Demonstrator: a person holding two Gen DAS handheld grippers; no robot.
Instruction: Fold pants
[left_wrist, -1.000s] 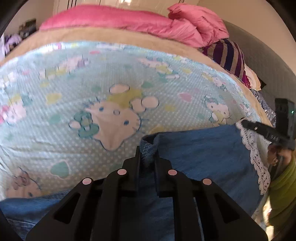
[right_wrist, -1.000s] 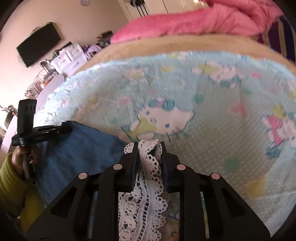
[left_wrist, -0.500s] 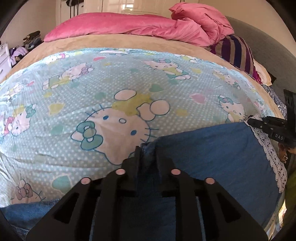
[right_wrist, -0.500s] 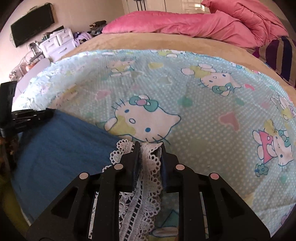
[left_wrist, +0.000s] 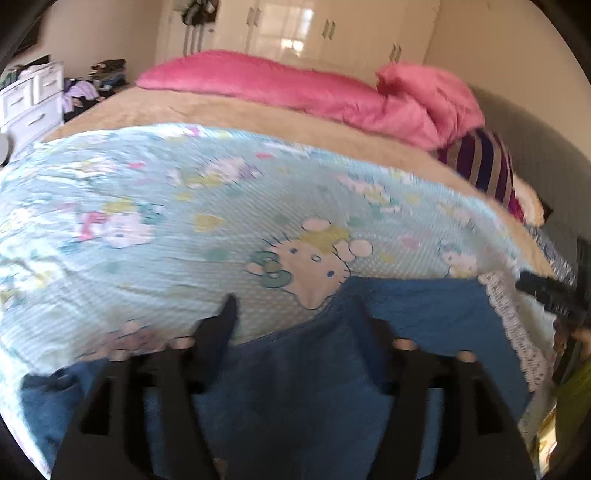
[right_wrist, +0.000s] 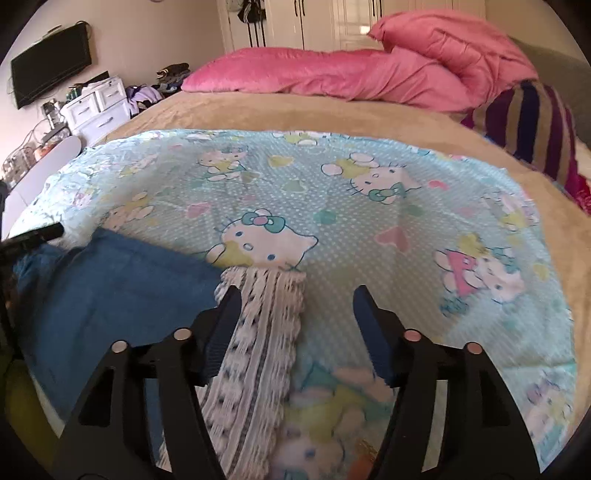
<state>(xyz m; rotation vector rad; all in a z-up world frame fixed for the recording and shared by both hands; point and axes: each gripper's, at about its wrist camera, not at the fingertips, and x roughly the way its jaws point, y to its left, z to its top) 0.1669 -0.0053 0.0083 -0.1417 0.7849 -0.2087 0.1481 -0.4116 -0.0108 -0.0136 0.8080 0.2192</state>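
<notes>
Blue denim pants (left_wrist: 406, 314) with a white lace hem (left_wrist: 509, 314) lie folded on the Hello Kitty sheet (left_wrist: 184, 229). My left gripper (left_wrist: 295, 314) is open, its jaws wide apart above the denim edge, holding nothing. In the right wrist view the denim (right_wrist: 110, 280) lies at the left and the lace hem (right_wrist: 266, 314) lies flat between the fingers. My right gripper (right_wrist: 295, 306) is open and empty. Each gripper shows at the edge of the other's view: the right gripper (left_wrist: 546, 295) and the left gripper (right_wrist: 33, 236).
The sheet (right_wrist: 332, 206) lies over a tan blanket (right_wrist: 295, 110). Pink bedding (right_wrist: 351, 74) and a striped pillow (right_wrist: 532, 122) are at the bed's head. A white dresser (right_wrist: 96, 107) and a wall TV (right_wrist: 51, 62) stand at the left.
Both grippers have opened and let go: the left released the denim edge, the right released the lace hem. The pants now rest flat on the sheet. Both grippers have drawn back a little.
</notes>
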